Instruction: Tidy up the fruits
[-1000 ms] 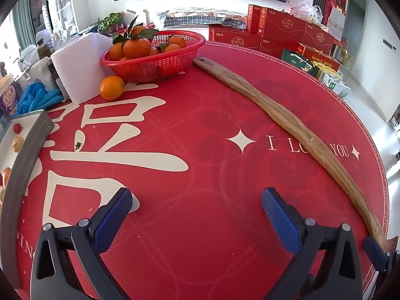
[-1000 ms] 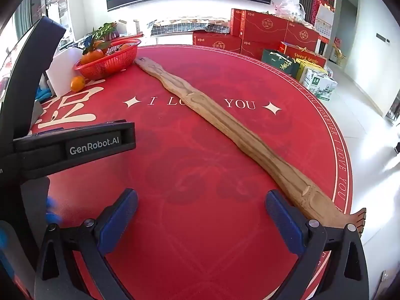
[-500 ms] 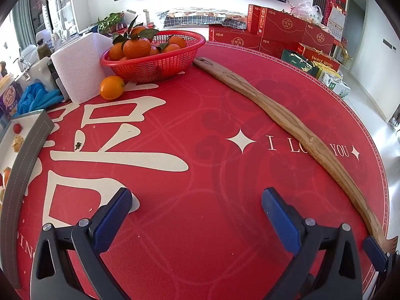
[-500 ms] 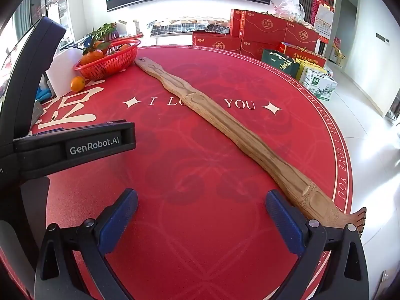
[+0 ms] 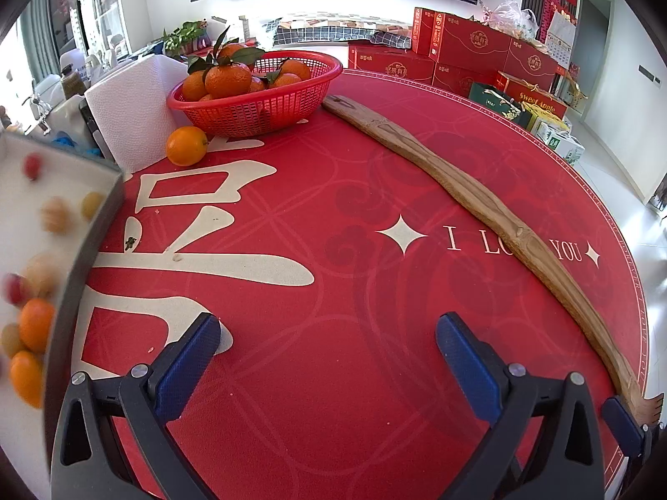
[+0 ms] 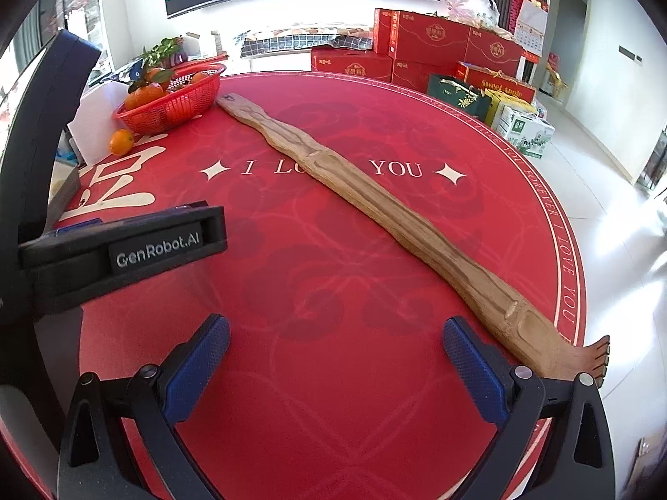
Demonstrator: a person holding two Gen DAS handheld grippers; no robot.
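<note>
While both grippers point(image 5: 327, 356) point(image 6: 335, 356) gape empty, red boxes point(image 5: 479, 52) flank the red tabletop point(image 5: 333, 216).

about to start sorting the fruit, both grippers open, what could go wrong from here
1. The loose orange beside the red plastic basket sits free on the round red mat; a nudge from the fingers could roll it away.
2. The long carved wooden stick crosses the mat near the right gripper, so a sweep may knock it.
3. The basket's oranges are piled high and might spill.
</note>
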